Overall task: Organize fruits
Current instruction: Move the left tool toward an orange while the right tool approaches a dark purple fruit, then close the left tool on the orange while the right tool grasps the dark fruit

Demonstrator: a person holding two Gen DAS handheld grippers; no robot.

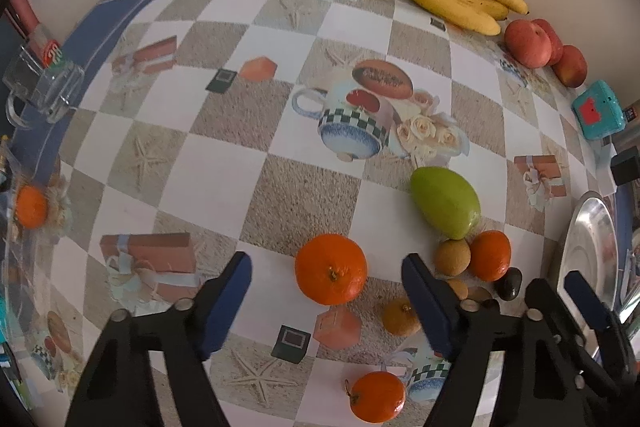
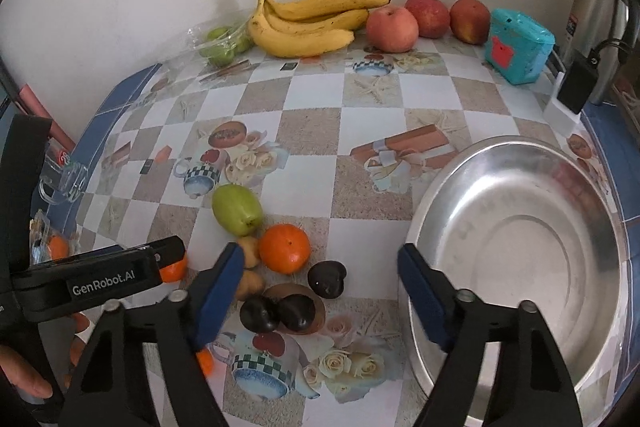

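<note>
While fruit lies loose on the desk [image 2: 312, 131]:
Left tongs [image 1: 326, 277]: apart, astride an orange [image 1: 331, 269], pads clear of it.
Right tongs [image 2: 320, 273]: apart, nothing between, above dark plums [image 2: 276, 313].
Metal bowl [image 2: 520, 239]: bare, right of the fruit.

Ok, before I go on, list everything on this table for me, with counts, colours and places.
yellow banana bunch: one, yellow, back wall
red apples: three, red, right of bananas
green fruits in clear plastic tray: several, green, left of bananas
teal box: one, teal, right of apples
large green fruit: one, green, table middle
oranges: three loose, orange, near edge
small tan fruits: several, tan, beside green fruit
dark round fruits: three, near-black, near edge
steel bowl: one, silver, right, empty
glass mug: one, clear, left edge
left gripper: open, over an orange
right gripper: open, near dark fruits
</note>
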